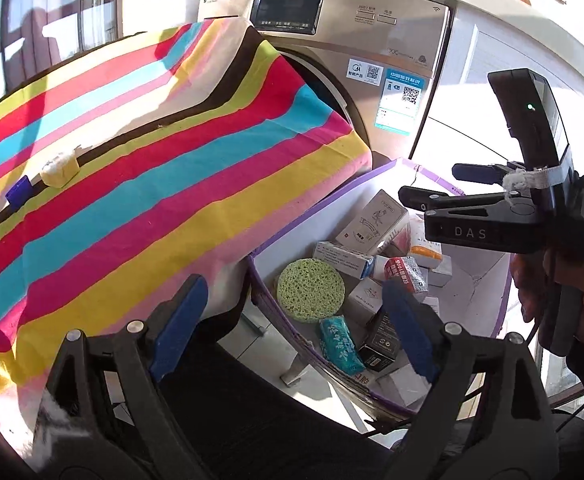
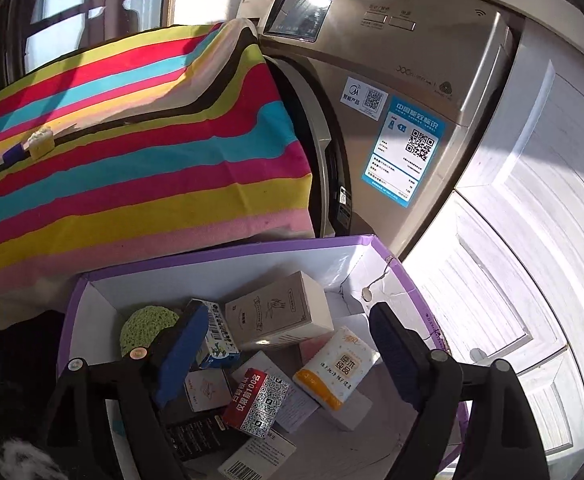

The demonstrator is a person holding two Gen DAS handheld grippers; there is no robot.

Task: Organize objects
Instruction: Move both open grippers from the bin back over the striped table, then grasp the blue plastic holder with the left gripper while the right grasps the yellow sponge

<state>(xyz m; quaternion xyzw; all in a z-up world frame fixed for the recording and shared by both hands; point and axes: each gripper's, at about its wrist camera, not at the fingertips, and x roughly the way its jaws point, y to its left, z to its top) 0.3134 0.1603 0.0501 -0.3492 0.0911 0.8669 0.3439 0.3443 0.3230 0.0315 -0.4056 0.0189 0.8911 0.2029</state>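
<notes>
Right wrist view: purple-rimmed box (image 2: 227,252) crammed with small cartons, both grippers (image 2: 287,356) (image 1: 292,340) spread apart, empty.

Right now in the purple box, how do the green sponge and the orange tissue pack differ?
The sponge is a round, porous green disc; the tissue pack is a white-and-orange soft rectangular packet with printed characters. The sponge sits in the box's left corner by the striped cloth; the pack lies nearer the middle, on other cartons. Both are loose inside the box, with neither gripped.
</notes>
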